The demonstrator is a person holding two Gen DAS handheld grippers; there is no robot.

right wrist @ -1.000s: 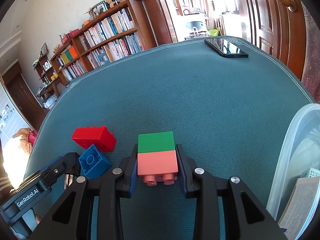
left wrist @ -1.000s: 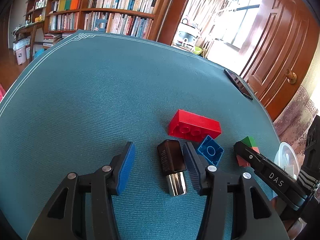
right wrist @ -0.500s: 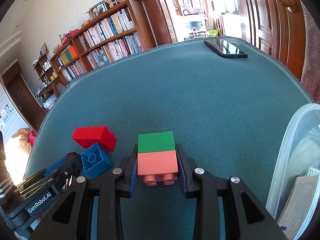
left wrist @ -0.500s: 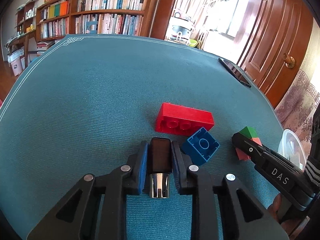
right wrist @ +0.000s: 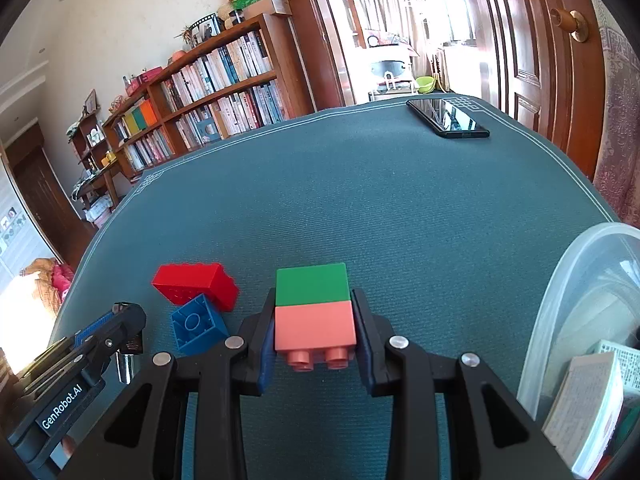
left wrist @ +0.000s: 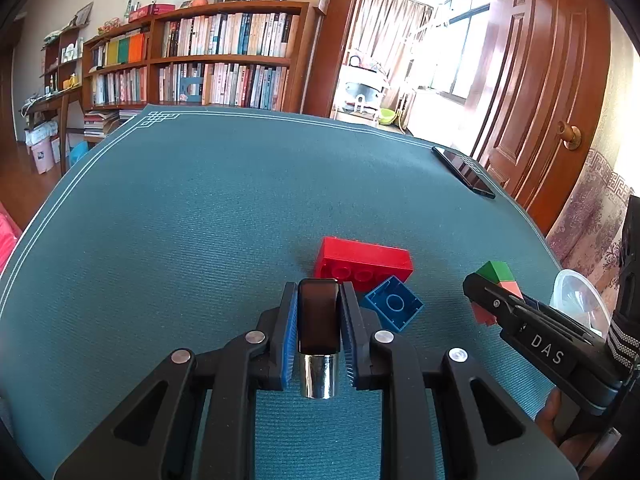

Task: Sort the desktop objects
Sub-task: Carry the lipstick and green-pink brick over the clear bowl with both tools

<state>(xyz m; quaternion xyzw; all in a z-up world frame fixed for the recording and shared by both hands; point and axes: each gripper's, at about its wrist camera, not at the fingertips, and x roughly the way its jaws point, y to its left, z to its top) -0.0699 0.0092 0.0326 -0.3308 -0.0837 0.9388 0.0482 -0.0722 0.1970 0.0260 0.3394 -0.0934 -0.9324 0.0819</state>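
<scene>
Dark capped tube [left wrist: 318, 320] clamped by left gripper [left wrist: 318, 330]. Green-pink block [right wrist: 314, 312] clamped by right gripper [right wrist: 314, 332]. Red brick [left wrist: 364, 262], blue brick [left wrist: 394, 306] just beyond tube. Clear tub [right wrist: 560, 320] beside right gripper. Phone [right wrist: 448, 118] far off.

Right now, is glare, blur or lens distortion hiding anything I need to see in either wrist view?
Left wrist view: sharp; the fisheye bends the table edge, the window is blown out, and the metal end of the dark cartridge glints but stays readable. Right wrist view: the green and pink brick stack is crisp; the lower left corner is washed out, and the translucent container blurs its contents.
</scene>
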